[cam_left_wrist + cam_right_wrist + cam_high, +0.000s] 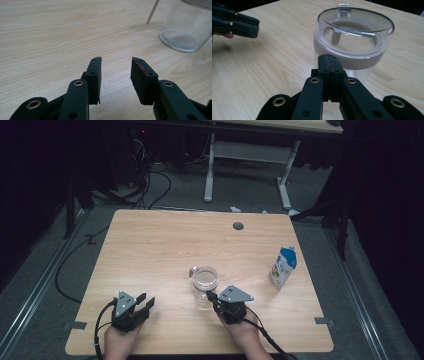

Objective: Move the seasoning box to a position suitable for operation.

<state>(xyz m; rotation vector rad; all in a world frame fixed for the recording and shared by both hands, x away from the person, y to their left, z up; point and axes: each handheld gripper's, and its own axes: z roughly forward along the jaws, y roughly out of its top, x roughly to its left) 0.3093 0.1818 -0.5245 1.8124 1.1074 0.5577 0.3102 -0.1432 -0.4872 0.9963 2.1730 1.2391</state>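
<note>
A clear glass jar (205,282) with a transparent lid stands in the near middle of the wooden table (165,245). My right gripper (210,295) sits just in front of it, jaws pressed together with nothing between them. In the right gripper view the shut tips (328,56) almost reach the jar's wall (353,40). My left gripper (145,301) rests low at the near left of the table, open and empty. Bare wood lies between its spread pads (116,61), and the jar's base (186,27) is off to the upper right.
A blue and white carton (283,267) stands near the table's right edge. A round cable hole (238,226) sits at the far middle. The left gripper (237,22) appears at the top left of the right gripper view. Dark floor, cables and a desk frame lie beyond.
</note>
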